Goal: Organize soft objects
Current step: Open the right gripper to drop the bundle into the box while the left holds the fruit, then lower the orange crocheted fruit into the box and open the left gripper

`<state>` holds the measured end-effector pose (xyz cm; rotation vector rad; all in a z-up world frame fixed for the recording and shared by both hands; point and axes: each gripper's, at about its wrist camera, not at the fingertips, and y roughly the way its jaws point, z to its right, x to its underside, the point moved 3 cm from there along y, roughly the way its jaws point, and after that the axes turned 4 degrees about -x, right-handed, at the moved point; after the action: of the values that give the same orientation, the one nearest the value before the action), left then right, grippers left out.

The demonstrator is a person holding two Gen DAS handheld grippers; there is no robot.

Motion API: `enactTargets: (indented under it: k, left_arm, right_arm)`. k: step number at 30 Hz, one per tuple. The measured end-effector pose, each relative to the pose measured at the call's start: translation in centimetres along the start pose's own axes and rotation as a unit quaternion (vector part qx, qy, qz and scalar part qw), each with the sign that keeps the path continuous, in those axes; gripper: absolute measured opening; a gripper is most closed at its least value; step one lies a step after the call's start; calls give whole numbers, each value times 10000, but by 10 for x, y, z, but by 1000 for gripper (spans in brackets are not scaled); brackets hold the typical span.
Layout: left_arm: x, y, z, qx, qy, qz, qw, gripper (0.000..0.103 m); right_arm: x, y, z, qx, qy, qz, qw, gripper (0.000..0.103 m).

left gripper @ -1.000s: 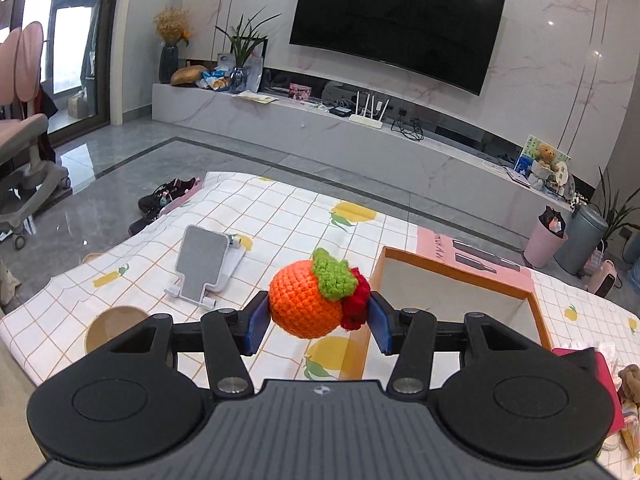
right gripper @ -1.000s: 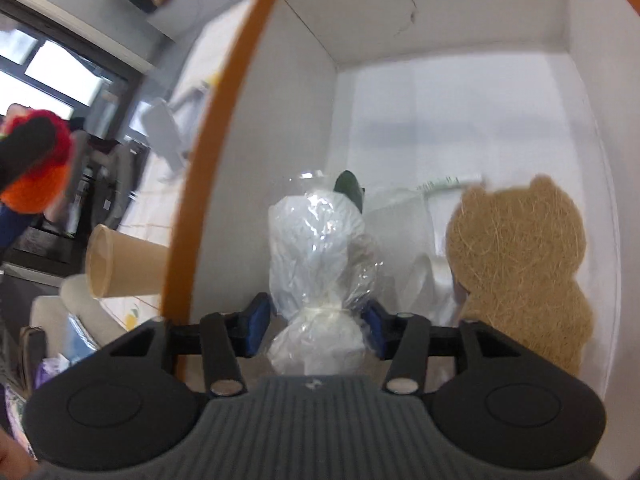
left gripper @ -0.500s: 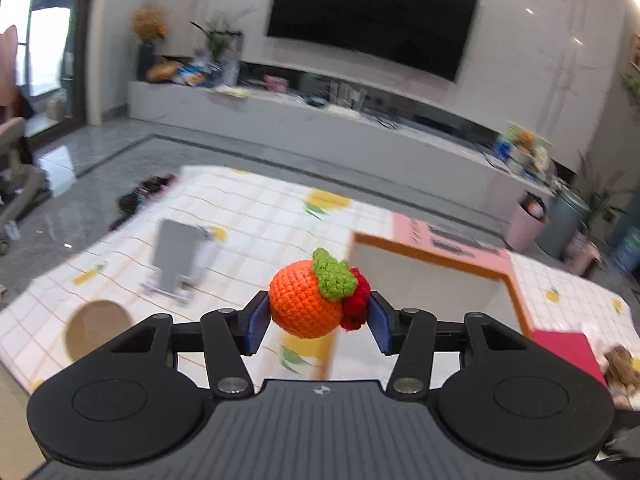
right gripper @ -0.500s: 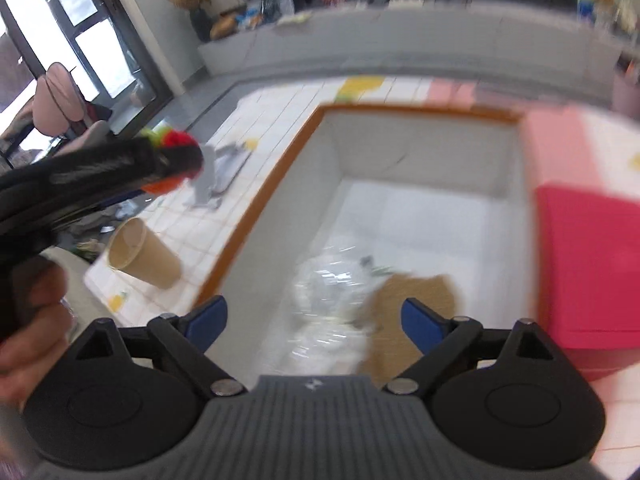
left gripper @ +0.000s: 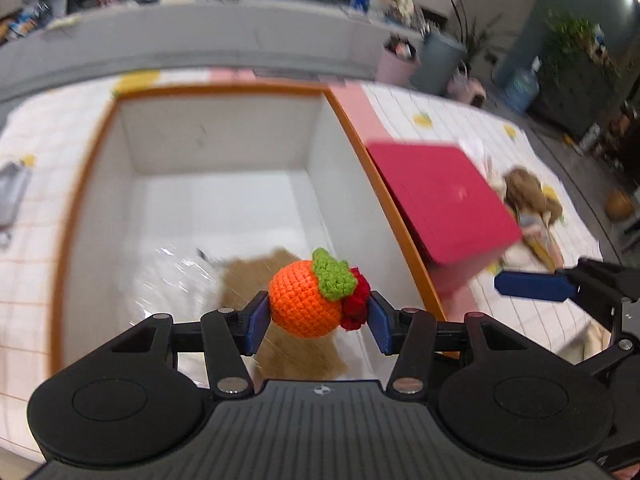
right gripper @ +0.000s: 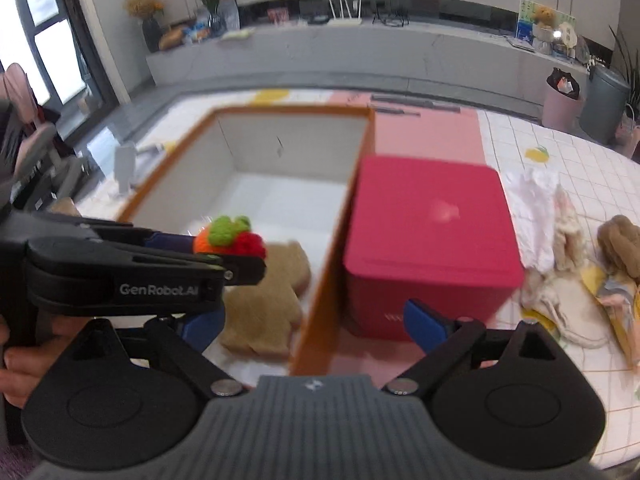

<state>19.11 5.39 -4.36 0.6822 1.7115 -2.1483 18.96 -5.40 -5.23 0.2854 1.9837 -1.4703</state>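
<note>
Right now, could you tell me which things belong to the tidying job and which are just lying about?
Job: crochet orange in the left hand-held gripper; orange-rimmed box; bear-shaped pad; doll.
Lying about: red box, phone stand.

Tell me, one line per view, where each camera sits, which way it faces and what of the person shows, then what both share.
Left wrist: sits on the left hand-held gripper, facing down into the orange-rimmed box, its pads clamping the crocheted orange; no hand shows.
Right wrist: sits on the open right hand-held gripper, facing across the table at the red box; the person's hand shows at left.
Shared: orange-rimmed box, crocheted orange, red box, tan bear-shaped pad.
</note>
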Motion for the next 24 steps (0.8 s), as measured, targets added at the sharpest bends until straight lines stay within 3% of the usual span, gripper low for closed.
enactTargets:
  k: [5, 9, 13, 16, 20, 24]
  left_arm:
    - [5, 18, 9, 20, -84, -218, 9997, 59]
    - [0, 23, 14, 276, -135, -269, 9992, 59]
    - [-3, 28, 22, 14, -45, -151, 9999, 59]
    - [-4, 31, 19, 34, -174, -146, 9997, 60]
    - [-5, 32, 12, -84, -466, -162, 9987, 79]
    - [-8, 27, 5, -67, -675, -47, 9977, 87]
  right_arm:
    - [7, 6, 6, 60, -17, -150, 9999, 94]
    - [8, 4, 3, 11, -4, -139, 9999, 94]
    - [8, -1, 1, -8, -13, -99, 9999, 94]
    - [10, -1, 2, -12, 7, -100, 9999, 94]
    - [11, 1, 3, 0, 36, -129, 9999, 94]
    - [11, 2, 1, 1, -10, -131, 9999, 94]
